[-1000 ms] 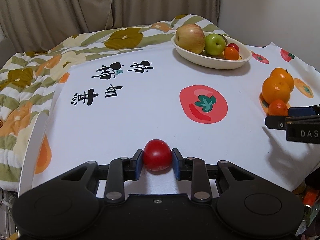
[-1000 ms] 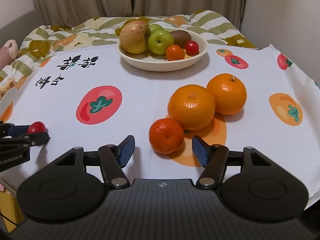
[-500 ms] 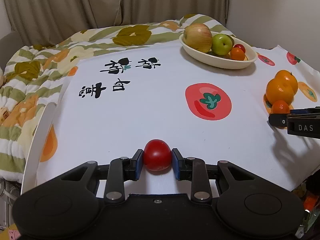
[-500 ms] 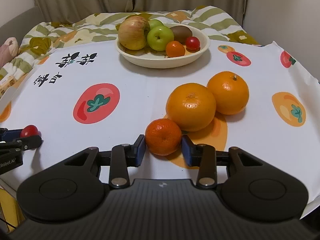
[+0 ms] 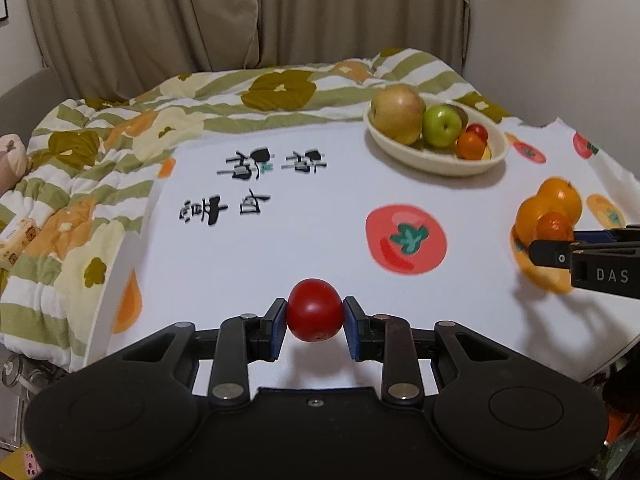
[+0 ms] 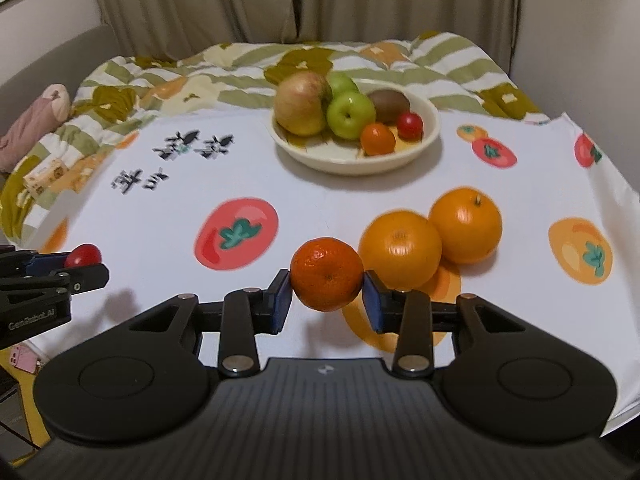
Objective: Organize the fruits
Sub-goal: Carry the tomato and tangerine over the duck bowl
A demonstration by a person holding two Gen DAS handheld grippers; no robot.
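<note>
Bowl behind two oranges

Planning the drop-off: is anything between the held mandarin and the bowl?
Nothing visible: bare cloth lies between the mandarin in the right gripper and the bowl. The two oranges sit to its right.

White cloth from centre to left is open for passage up to the bowl, two oranges block the right side, and the bowl's front half is packed with fruit, rear-right rim freer.
</note>
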